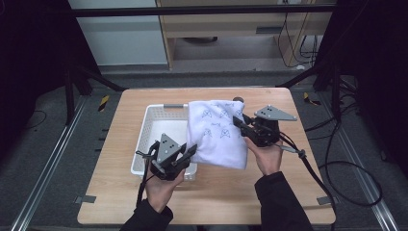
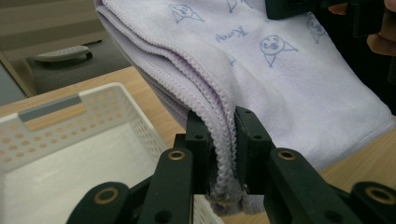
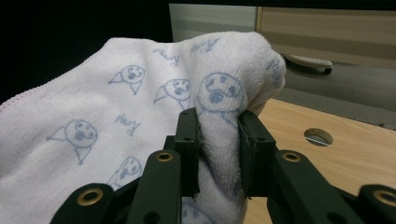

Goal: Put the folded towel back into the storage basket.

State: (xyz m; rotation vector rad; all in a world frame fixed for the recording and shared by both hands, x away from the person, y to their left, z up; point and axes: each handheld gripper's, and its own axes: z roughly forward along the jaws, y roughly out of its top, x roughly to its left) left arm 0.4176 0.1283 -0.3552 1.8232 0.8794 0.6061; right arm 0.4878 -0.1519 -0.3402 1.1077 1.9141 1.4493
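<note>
A folded white towel (image 1: 216, 132) with small blue cartoon prints hangs in the air between my two grippers, above the table. My left gripper (image 1: 191, 149) is shut on the towel's lower left corner; in the left gripper view the stitched layered edge (image 2: 224, 140) is pinched between the jaws. My right gripper (image 1: 239, 121) is shut on the towel's right side; a thick bunch of the towel (image 3: 217, 140) sits between its jaws in the right gripper view. Part of the towel overhangs the white basket (image 1: 154, 126).
The white perforated basket (image 2: 70, 140) stands on the wooden table (image 1: 120, 159) left of centre, with nothing visible inside it. A round hole (image 3: 318, 136) is in the tabletop by the far edge. Cables (image 1: 337, 168) trail off the table's right side.
</note>
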